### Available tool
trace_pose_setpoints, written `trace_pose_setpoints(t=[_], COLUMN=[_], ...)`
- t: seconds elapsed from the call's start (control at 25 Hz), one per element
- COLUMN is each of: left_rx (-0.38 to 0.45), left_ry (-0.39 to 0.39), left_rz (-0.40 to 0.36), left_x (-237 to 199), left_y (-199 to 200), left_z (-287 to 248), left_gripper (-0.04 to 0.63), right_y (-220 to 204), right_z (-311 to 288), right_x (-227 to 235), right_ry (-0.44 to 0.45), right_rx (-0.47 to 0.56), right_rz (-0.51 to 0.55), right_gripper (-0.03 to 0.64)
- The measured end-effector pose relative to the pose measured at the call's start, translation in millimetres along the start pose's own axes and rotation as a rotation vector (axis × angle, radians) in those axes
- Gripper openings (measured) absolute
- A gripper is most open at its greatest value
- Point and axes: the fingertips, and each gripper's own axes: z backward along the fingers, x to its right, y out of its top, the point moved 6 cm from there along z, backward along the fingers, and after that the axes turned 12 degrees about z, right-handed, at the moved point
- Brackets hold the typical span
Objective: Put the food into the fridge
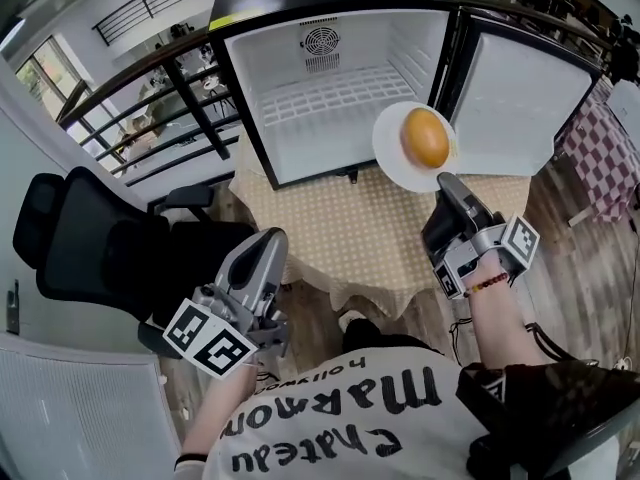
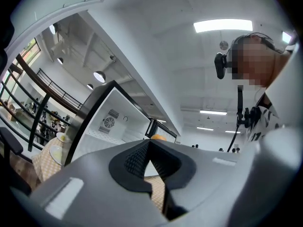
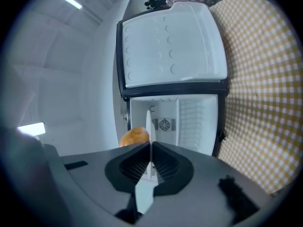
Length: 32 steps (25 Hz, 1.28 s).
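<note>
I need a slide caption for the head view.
Right gripper holds a plate with round golden food before the open fridge.

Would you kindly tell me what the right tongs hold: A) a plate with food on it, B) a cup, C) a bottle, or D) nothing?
A: the right tongs pinch the rim of the plate, which carries the round orange food.

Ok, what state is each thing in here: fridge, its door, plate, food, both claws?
Fridge: empty, shelf bare.
Fridge door: swung wide open.
Plate: held up by its rim in front of the fridge, off the table.
Round golden food: lying on the plate, not yet in the fridge.
Right claw: shut on the plate's rim.
Left claw: shut, empty.
</note>
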Motion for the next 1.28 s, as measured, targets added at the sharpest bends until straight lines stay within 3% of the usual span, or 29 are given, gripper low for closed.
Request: trace_pose_setpoints(t=[0.12, 0.32, 0.48, 0.64, 0.92, 1.12, 1.28], left_rx=[-0.028, -0.088, -0.175, -0.217, -0.279, -0.302, -0.318], left_ry=[-0.021, -0.083, -0.077, -0.089, -0.103, -0.153, -0.192], left_rz=[0.030, -0.002, -0.045, -0.032, -0.026, 0.015, -0.005], left_x=[-17, -41, -67, -88, -116, -130, -134], left_y=[1, 5, -2, -10, -11, 0, 13], left_z=[-22, -80, -134, -173, -190, -186, -181], left_gripper=[0.006, 0.006, 0.006, 0.006, 0.006, 0.006, 0.006], right_y=[6, 16, 25, 35, 32, 28, 27], right_z=[-24, -60, -90, -114, -145, -151, -156], right_x=[14, 43, 66, 79, 91, 93, 94], right_ry=[-0.023, -0.089, -0.109, -0.140, -0.130, -0.186, -0.237], right_rx=[0.011, 0.031, 0.035, 0.006, 0.007, 0.072, 0.133], right_rz=[-0.004, -0.032, -0.060, -0.034, 0.007, 0.034, 0.034], right_gripper=[0.028, 0.027, 0.028, 0.028, 0.028, 0.028, 0.028])
